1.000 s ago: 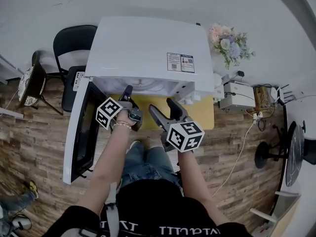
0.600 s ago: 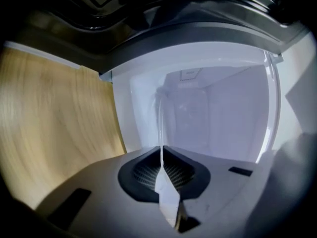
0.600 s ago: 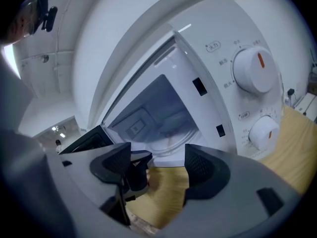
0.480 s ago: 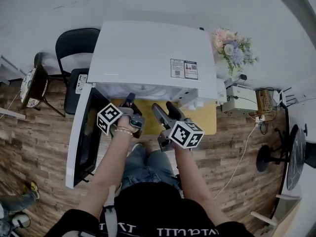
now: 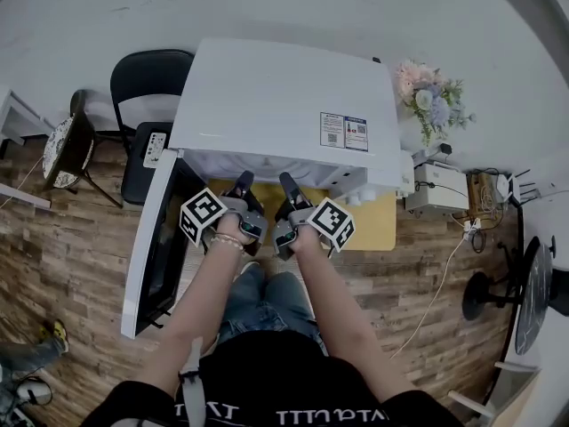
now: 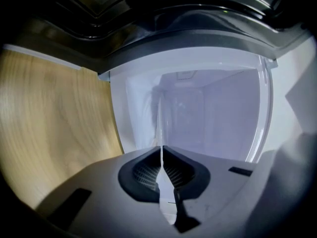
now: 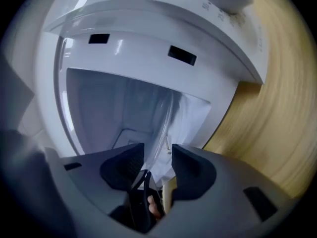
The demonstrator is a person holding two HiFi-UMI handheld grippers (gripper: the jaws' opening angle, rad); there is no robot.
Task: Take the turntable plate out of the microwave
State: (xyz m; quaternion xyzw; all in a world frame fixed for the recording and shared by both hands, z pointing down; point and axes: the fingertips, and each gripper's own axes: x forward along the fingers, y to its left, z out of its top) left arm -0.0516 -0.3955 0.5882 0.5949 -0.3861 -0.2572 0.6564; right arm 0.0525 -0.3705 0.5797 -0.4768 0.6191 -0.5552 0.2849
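The white microwave (image 5: 284,105) stands on a yellow table (image 5: 373,221) with its door (image 5: 151,247) swung open to the left. Both grippers reach side by side into its mouth. The clear glass turntable plate (image 6: 161,123) shows edge-on as a thin line. My left gripper (image 6: 161,150) is shut on its rim, and in the head view the left gripper (image 5: 242,183) has its tips under the microwave's top. My right gripper (image 7: 157,150) is closing with the plate's rim (image 7: 166,120) between its jaws, and gaps remain beside the pads. From the head camera, the right gripper (image 5: 289,185) sits just right of the left.
A black chair (image 5: 147,87) stands behind the open door. A bunch of flowers (image 5: 431,96) and a white box with cables (image 5: 436,185) sit to the microwave's right. The cavity's white walls (image 7: 99,103) close in around both grippers. The floor is wood planks.
My right gripper has rolled, dropped and moved forward into the microwave's mouth beside the left one, and its jaws have narrowed. The left gripper has stayed at the cavity's front.
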